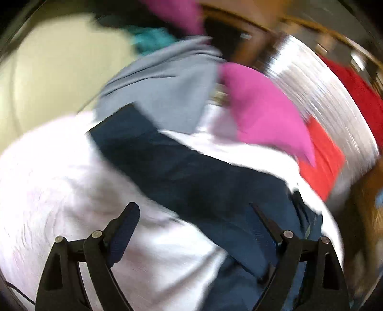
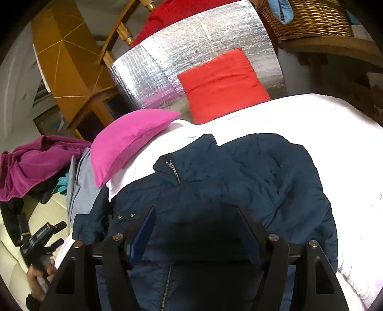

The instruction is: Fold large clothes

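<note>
A white bedspread covered the bed and carried everything else; behind it stood a silver quilted panel with a red cushion leaning against it, and a pink cushion lay at the bed's left edge, just beside a grey garment and a magenta garment heaped off the side. A wicker basket sat on a shelf at the upper right. The navy jacket, the task's piece, lay on the bedspread in a compact bundle, zip and collar uppermost, one part trailing over the near-left edge. Over its near part hung the right gripper, its jaws parted and gripping nothing; the cloth looked to lie below them rather than between the pads. The left gripper was likewise released, jaws wide, with white bedspread and a navy strip beneath it in a heavily smeared left wrist view; in the right wrist view it appeared off the bed's left edge, carried in a hand. Judged from this, a fold had just been laid down and let go, so the step in hand was the release between folds. The next move would call for picking two fresh edges, probably the trailing left part, and bringing it over the bundle without dragging the slippery layers apart.
</note>
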{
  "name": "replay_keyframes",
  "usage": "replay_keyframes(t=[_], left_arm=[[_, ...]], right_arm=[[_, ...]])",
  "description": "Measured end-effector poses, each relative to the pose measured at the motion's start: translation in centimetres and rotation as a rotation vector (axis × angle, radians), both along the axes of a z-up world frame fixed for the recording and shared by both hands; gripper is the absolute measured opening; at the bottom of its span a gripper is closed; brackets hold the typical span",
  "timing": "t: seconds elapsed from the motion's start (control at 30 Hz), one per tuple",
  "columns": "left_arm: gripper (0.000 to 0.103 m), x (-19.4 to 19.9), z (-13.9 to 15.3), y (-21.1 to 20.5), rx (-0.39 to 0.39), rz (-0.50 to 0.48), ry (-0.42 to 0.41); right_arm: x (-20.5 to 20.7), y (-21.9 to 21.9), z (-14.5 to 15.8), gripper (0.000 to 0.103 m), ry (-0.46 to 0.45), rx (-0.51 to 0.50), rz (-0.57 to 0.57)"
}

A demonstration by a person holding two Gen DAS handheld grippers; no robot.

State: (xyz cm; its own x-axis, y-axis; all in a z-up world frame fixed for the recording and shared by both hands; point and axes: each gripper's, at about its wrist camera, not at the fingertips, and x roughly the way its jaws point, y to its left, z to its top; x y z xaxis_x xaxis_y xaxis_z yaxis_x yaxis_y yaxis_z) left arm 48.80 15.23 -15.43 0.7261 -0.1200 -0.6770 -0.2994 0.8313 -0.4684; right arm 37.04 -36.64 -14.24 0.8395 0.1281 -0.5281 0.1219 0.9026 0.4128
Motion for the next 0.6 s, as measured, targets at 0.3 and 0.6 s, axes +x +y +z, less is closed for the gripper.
replay_keyframes(t=[0.3, 0.6], left_arm=[[0.089, 2.8, -4.8, 5.8, -0.229, 0.131, 0.024], [0.065, 5.5, -7.4, 6.6, -0.303, 0.122, 0.035]], right_arm=[[0.4, 0.3, -1.7, 0.072, 0.067, 0.013, 0.037], [1.0, 0.7, -2.5, 0.072, 0.089, 0.014, 0.054]])
